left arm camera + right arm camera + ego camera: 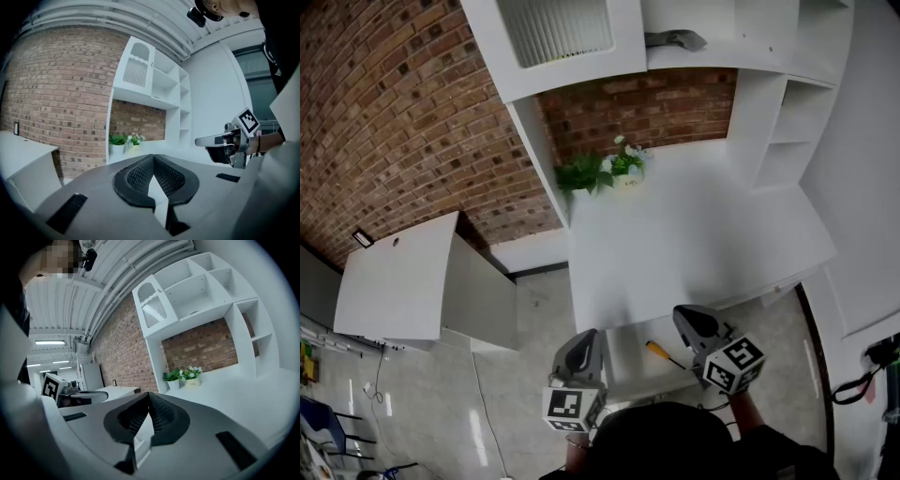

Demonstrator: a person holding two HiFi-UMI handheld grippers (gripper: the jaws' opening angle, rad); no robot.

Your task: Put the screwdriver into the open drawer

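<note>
Left tongs [584,339] and right tongs [689,321] point level, closed, empty.

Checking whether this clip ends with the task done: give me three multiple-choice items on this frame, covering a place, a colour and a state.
1. Where does the screwdriver lie?
A. on the desk
B. in the open drawer
C. on a shelf

2. What colour is its handle?
A. orange
B. blue
C. green

3. The right hand-held gripper is:
A. shut on the screwdriver
B. wide open
C. shut and empty

Key:
1 B: the head view shows it inside the pulled-out drawer.
2 A: the handle end shows orange.
3 C: its jaws meet with nothing between them.
</note>
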